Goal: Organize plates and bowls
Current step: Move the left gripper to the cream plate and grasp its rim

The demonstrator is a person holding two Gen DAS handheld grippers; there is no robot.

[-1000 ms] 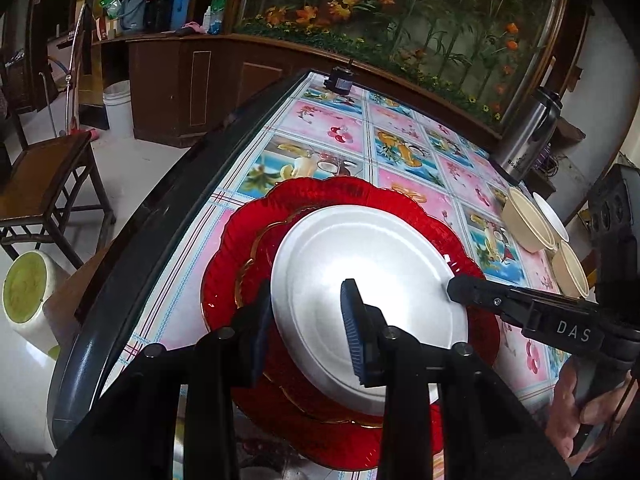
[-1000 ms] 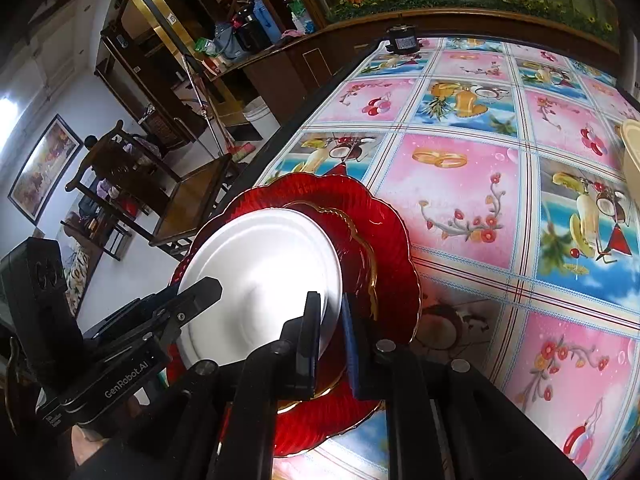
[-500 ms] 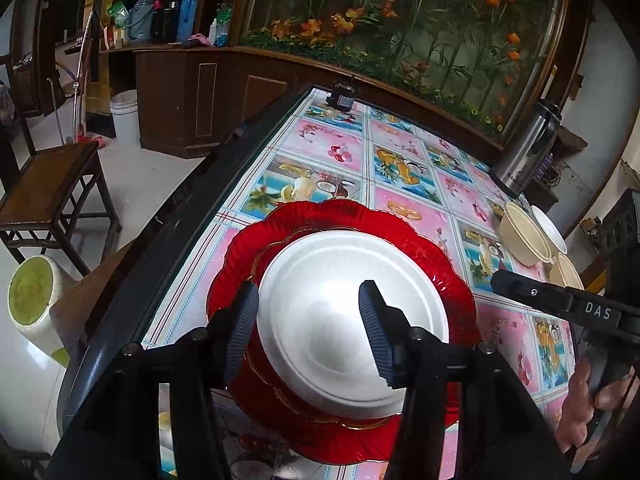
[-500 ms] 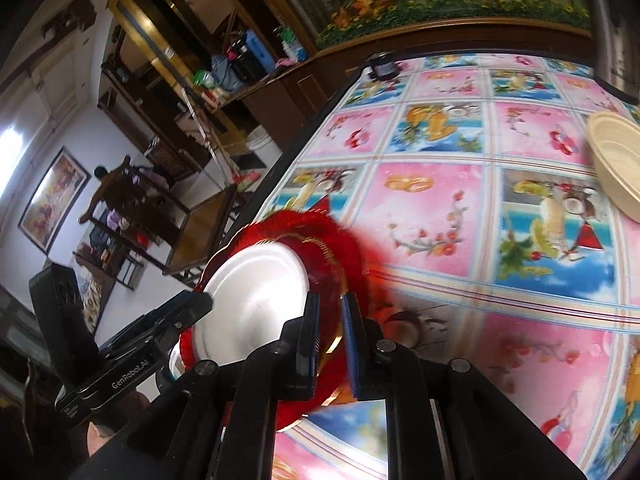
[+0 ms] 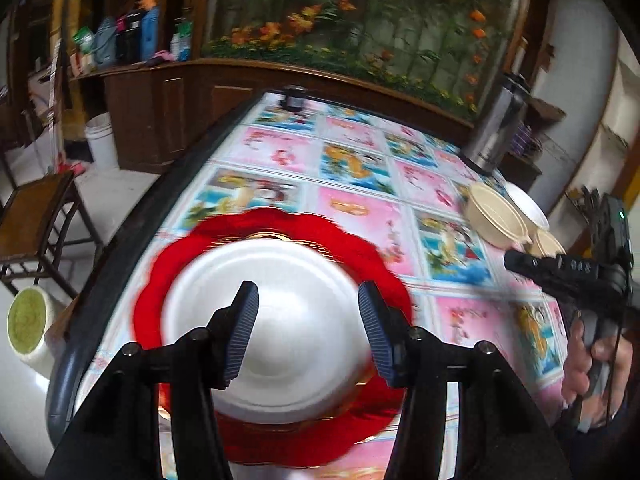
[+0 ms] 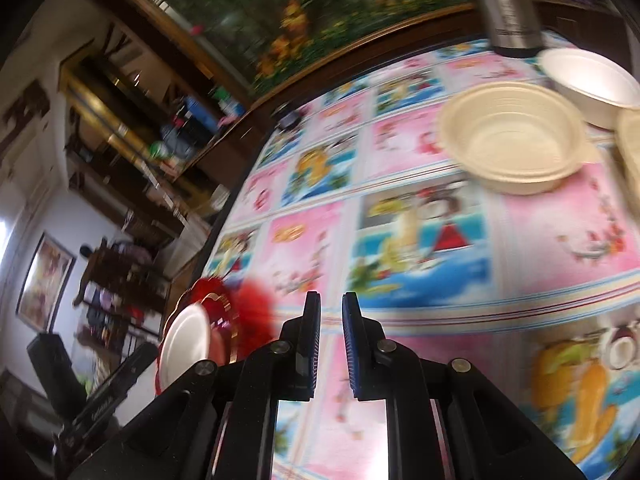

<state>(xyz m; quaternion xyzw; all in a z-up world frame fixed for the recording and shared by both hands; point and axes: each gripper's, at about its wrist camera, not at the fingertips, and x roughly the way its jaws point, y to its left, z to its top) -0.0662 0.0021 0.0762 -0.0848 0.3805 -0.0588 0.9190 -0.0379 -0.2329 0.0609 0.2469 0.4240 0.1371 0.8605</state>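
Note:
A white plate (image 5: pixel 288 292) lies on top of stacked red scalloped plates (image 5: pixel 272 224) at the table's near left. My left gripper (image 5: pixel 307 322) hovers open just above and before it, pads clear of the plate. In the right wrist view the same white plate (image 6: pixel 186 340) and red plates (image 6: pixel 248 308) sit at lower left. My right gripper (image 6: pixel 331 340) is shut with nothing between its pads, over the tablecloth. Ahead of it stand a cream bowl (image 6: pixel 512 140), a white bowl (image 6: pixel 592 80) and another cream bowl (image 6: pixel 631 140) at the frame's edge.
A table (image 5: pixel 360 168) with a pink and blue picture cloth carries a steel thermos (image 5: pixel 496 128) at the far right and a small dark object (image 5: pixel 294 98) at the far edge. A wooden chair (image 5: pixel 36 208) and white bucket (image 5: pixel 102 144) stand left. A hand (image 5: pixel 592 360) holds the right gripper.
My left gripper's jaws have widened and drawn back and up from the white plate. My right gripper has swung right, away from the plates and toward the bowls, staying shut.

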